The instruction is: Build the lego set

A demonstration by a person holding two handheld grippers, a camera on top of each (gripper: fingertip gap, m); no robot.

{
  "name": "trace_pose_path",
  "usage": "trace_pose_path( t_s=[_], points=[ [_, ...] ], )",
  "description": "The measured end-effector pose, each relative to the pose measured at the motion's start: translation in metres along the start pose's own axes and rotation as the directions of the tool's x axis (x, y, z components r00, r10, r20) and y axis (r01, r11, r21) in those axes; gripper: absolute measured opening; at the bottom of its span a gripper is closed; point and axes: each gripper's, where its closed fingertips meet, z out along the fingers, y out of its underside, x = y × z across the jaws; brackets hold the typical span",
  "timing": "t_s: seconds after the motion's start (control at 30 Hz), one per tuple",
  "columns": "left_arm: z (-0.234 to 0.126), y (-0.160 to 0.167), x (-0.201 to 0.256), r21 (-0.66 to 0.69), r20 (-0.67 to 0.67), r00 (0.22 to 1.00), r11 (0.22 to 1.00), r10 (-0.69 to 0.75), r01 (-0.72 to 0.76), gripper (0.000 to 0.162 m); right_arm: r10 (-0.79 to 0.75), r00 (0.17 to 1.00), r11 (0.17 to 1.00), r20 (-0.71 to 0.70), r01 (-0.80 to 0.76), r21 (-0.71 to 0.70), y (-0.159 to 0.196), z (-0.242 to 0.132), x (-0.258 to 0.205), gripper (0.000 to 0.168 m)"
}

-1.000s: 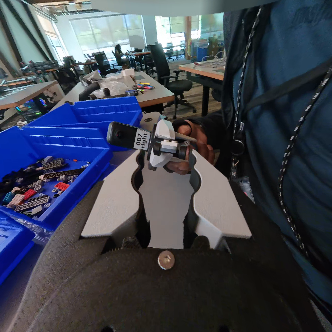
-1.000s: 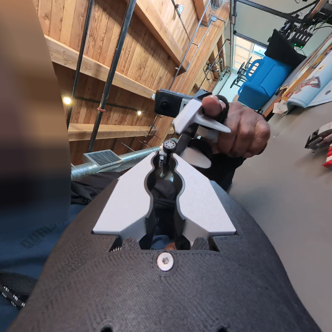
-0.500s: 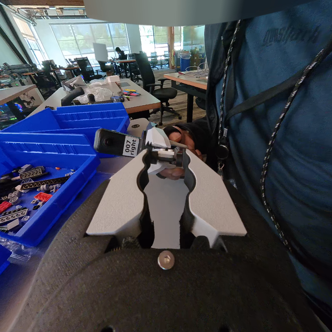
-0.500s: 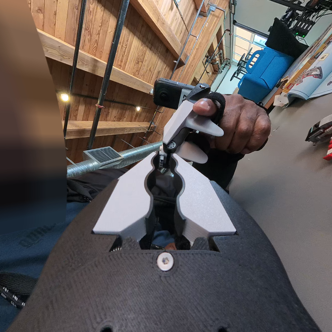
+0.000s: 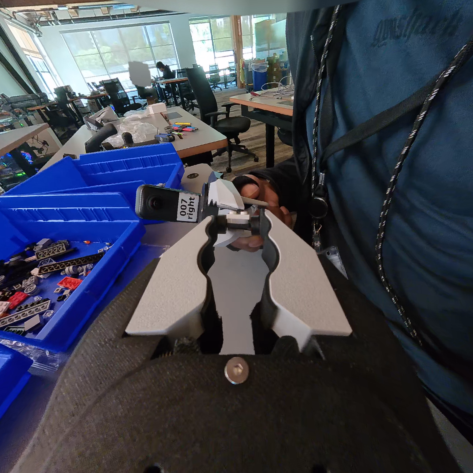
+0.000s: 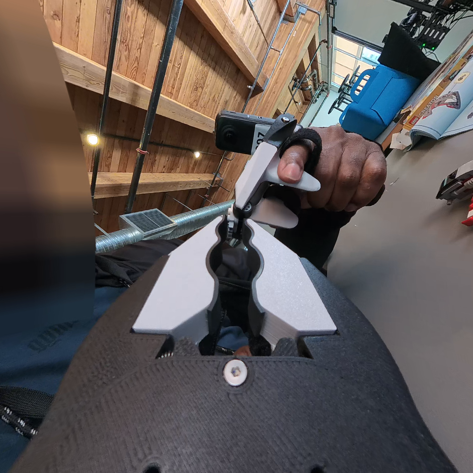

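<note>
Wheel-and-axle subassembly [image 5: 236, 222]: white plates over a black axle with small dark wheels, held mid-air, chest-high, between both tools. Right gripper [image 6: 235, 226] clenched on its plate edge; left gripper [image 5: 237, 223] closed across its two wheel ends. Early stage by the look of it: blue bin [image 5: 102, 289] well stocked with loose grey, black and red pieces [image 5: 38, 281]; partly built red-and-white model [image 6: 457, 180] on grey table [image 6: 409, 281]. Fingers [image 5: 294, 276] matt grey, scalloped; housings black, ribbed print.

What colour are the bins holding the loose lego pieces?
Blue. The bins show best in the left wrist view.
</note>
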Motion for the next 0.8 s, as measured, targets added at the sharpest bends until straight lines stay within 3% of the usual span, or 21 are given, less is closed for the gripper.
trace_pose_path(
  t_s=[0.3,0.4,0.5,0.67,0.8],
  points=[
    [0.0,-0.003,-0.002,0.028,0.021,0.999,0.999,-0.03,0.029,0.033,-0.005,1.0,1.0,0.004,0.005,0.013,-0.002,0.0,-0.002,0.01],
    [-0.003,0.001,-0.005,0.023,0.091,0.995,0.999,-0.051,0.049,0.033,0.001,0.999,1.0,-0.039,0.0,0.031,-0.006,-0.002,0.005,0.014],
    [-0.019,0.009,-0.008,0.028,0.216,0.972,0.996,-0.094,0.09,0.033,-0.002,0.992,0.999,-0.127,0.008,0.049,-0.011,-0.009,0.019,0.029],
    [-0.076,0.073,-0.009,-0.192,0.548,0.825,0.939,-0.138,0.285,0.033,-0.1,0.961,0.994,-0.257,0.105,0.007,-0.011,-0.015,0.035,0.036],
    [-0.114,0.117,0.006,-0.279,0.689,0.711,0.854,-0.141,0.44,0.033,-0.18,0.921,0.983,-0.346,0.175,-0.048,-0.01,-0.014,0.052,0.039]
  ],
)
